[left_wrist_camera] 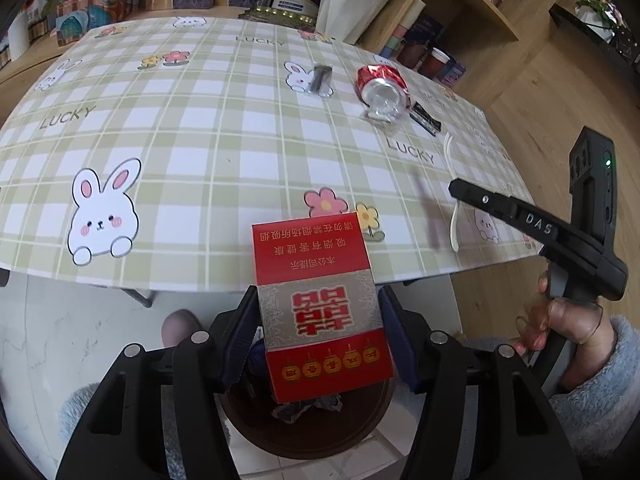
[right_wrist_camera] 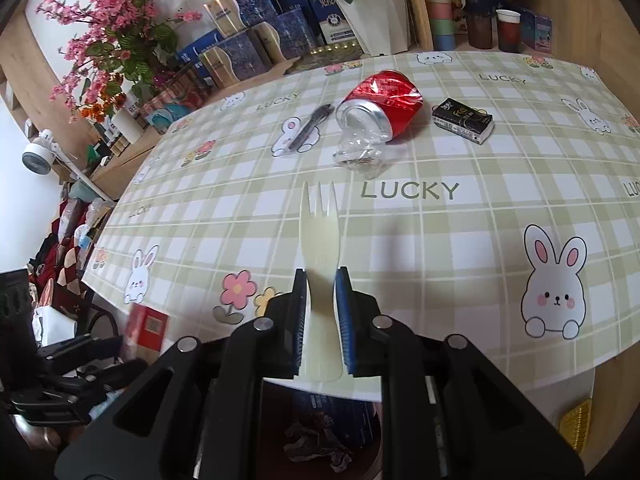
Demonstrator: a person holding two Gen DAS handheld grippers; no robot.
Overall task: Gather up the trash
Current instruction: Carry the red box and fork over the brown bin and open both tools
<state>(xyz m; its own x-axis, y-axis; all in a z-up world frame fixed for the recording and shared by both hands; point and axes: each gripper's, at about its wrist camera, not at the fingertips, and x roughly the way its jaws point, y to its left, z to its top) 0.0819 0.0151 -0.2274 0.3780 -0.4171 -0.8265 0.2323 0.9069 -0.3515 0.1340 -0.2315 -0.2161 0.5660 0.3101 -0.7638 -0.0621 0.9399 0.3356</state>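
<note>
Clamped between the pads of my left hand-held gripper point(left_wrist_camera: 318, 320) is a red cigarette pack point(left_wrist_camera: 320, 300), printed face up, held beyond the table's point(left_wrist_camera: 200, 140) near edge. Directly below it sits a dark round bin point(left_wrist_camera: 304, 436) with crumpled paper inside.

My right hand-held gripper point(right_wrist_camera: 322, 312) grips a pale plastic fork point(right_wrist_camera: 320, 248) by its handle, tines pointing away from me over the checked tablecloth. The handle's end juts past the table point(right_wrist_camera: 460, 264) edge, above the bin point(right_wrist_camera: 328, 432), where crumpled paper and a blue package show. From the left camera, my right hand point(left_wrist_camera: 560, 320) shows in a fuzzy grey sleeve, wrapped around that gripper's handle.

Farther back on the table lie more items: a crushed red can point(right_wrist_camera: 380, 104) on its side, with a crumpled clear plastic wrapper point(right_wrist_camera: 358, 154) touching its open end; a small black box point(right_wrist_camera: 463, 120) just right of the can; and a dark pen point(right_wrist_camera: 310, 126) to the can's left, resting across a printed rabbit.
</note>
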